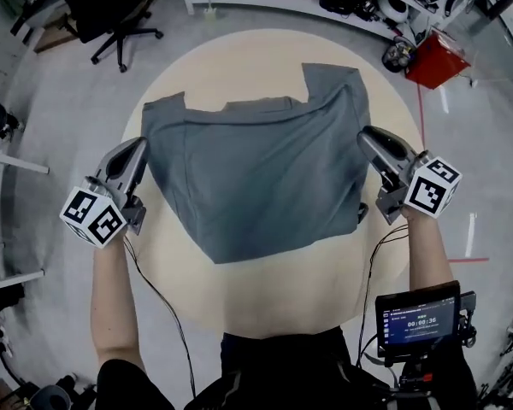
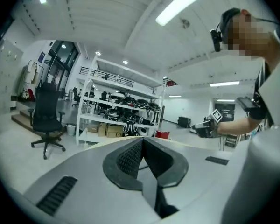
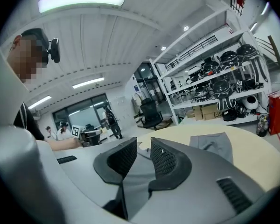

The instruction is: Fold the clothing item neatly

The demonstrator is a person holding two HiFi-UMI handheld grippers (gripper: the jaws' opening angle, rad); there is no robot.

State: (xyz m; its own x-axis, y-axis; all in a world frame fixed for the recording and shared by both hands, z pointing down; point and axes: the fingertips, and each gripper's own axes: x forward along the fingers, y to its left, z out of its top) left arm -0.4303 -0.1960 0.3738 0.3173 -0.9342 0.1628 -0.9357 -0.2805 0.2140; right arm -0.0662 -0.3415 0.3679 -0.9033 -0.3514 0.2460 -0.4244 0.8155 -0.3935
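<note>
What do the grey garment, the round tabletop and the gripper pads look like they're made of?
Grey garment: thin, soft fabric, matte; it hangs in loose folds and creases. Knit or woven cannot be told.
Round tabletop: pale beige, smooth, matte, perhaps laminate or painted wood; no grain shows.
Pads: black, likely rubber or plastic, with a fine grid texture.
</note>
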